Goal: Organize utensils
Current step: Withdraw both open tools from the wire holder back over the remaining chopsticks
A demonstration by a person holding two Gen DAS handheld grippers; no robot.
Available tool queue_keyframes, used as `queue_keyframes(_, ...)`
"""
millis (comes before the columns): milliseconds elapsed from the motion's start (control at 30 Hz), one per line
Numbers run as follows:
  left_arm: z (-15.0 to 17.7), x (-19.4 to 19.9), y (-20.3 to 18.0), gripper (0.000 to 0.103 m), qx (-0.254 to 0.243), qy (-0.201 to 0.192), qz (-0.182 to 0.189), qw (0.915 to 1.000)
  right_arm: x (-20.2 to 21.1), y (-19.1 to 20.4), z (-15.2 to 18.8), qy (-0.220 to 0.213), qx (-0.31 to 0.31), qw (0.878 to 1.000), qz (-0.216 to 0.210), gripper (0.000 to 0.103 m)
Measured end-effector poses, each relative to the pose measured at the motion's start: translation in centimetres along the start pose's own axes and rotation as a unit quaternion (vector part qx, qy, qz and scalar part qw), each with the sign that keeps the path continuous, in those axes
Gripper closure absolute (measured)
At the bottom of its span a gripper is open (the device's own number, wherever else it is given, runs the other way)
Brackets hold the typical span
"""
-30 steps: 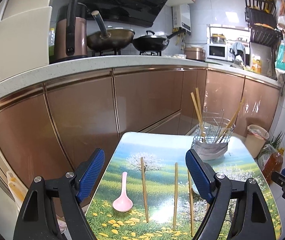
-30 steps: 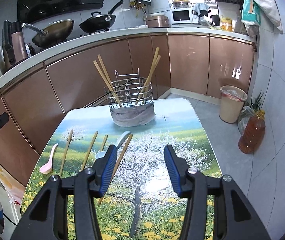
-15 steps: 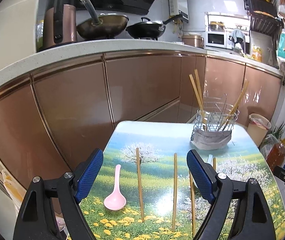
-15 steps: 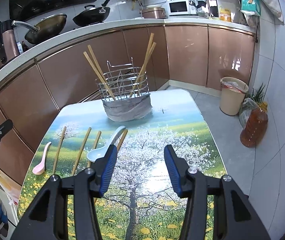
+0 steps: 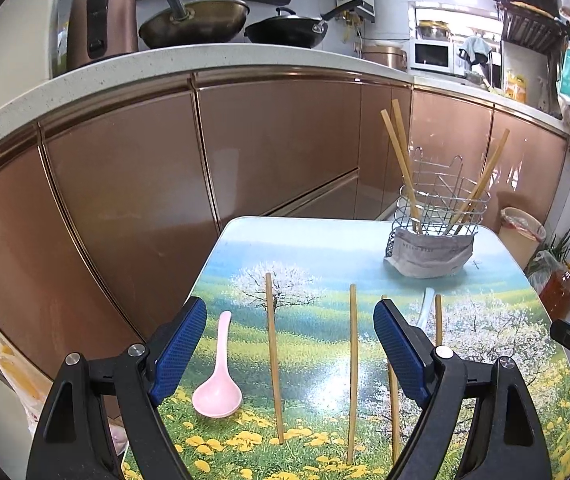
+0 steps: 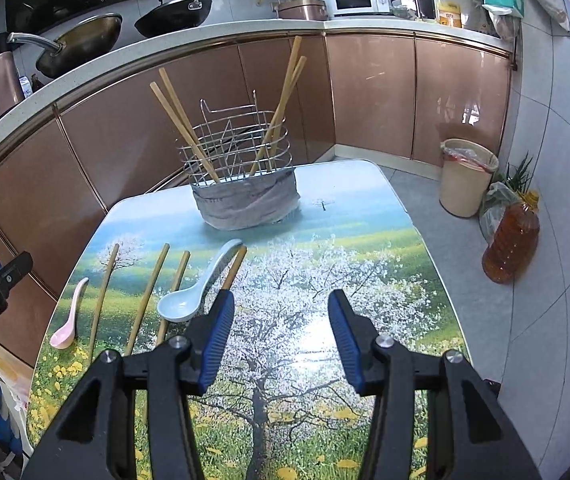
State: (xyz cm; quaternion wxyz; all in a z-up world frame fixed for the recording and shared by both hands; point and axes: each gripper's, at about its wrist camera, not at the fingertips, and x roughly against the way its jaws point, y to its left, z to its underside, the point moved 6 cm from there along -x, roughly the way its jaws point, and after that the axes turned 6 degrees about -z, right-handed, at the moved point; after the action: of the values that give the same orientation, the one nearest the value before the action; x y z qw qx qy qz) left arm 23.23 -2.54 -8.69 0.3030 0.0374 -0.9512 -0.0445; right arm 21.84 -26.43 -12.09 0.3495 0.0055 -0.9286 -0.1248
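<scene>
Lining up my left gripper, wide open and empty, over the chopstick lying between its fingers; right gripper half-open, empty, blue spoon just left. I'd drop straight, pinch mid-length.

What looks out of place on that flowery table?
Loose bamboo chopsticks, a pink spoon and a pale blue spoon lie outside the wire holder; nothing looks spilled or broken.

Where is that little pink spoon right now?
The pink spoon lies flat near the table's left edge in the left wrist view, bowl toward the camera, just left of the leftmost loose chopstick.
</scene>
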Motion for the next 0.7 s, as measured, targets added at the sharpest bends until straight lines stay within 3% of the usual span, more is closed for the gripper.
queue_keyframes(700,-0.6,-4.6,0.8,0.018,0.01,0.034,0.006,0.9994,-4.1,0.6,-1.5,0.03,0.021,0.999,0.007,0.056)
